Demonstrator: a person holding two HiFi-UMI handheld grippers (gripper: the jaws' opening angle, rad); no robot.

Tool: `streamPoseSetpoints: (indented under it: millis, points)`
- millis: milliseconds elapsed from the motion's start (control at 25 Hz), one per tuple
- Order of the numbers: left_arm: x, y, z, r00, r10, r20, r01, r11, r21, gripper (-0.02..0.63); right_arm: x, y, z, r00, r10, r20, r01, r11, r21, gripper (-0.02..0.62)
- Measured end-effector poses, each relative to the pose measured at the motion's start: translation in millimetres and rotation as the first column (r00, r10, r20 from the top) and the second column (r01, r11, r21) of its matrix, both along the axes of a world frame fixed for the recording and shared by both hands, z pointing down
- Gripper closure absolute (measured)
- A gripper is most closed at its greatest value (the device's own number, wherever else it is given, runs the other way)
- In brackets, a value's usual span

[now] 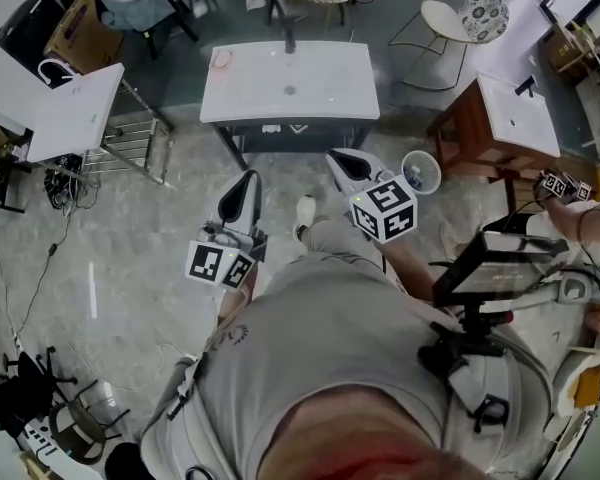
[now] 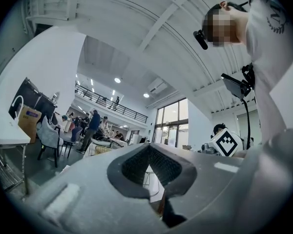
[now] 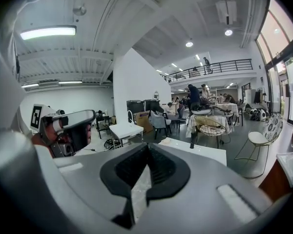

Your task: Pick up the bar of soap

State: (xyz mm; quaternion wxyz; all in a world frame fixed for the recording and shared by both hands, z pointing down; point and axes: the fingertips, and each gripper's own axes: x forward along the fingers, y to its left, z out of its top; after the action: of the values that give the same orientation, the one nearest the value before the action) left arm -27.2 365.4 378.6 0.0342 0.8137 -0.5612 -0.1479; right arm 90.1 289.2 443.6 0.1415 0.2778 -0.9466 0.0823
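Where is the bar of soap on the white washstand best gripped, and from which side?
Probably across its narrow width, from above: the bar of soap lies flat near the left end of the washstand, nothing beside it. The left gripper is nearer; open its shut tongs first.

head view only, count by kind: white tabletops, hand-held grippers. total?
White rectangular tabletops: 3 – centre tabletop, left tabletop, right tabletop on a brown wooden cabinet
Grey hand-held grippers with marker cubes: 2 – left hand-held gripper, right hand-held gripper
Total: 5
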Motion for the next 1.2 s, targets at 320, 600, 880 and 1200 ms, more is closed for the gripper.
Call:
streamPoseSetpoints:
  millis: [320,600,880,1200]
  points:
    - [-1,-58,15,0.998,0.044,0.036,-0.043,0.999,-0.019,0.609,1,-45,18,0.999,0.054,-0.002,-0.054,0.998,-0.013,0.592]
    - [4,-130,10,0.992,0.081,0.102,-0.083,0.996,0.015,0.609,-6,-115,29,0.997,0.075,-0.012,-0.075,0.997,-0.001,0.592]
    - [-22,-215,4,0.982,0.047,0.181,-0.056,0.998,0.042,0.609,-44,-206,33,0.999,0.046,0.013,-0.046,0.999,-0.002,0.594]
    - [-45,-298,-5,0.979,0.136,0.149,-0.144,0.989,0.045,0.609,-74,-304,24,0.999,0.036,0.012,-0.036,0.999,0.007,0.592]
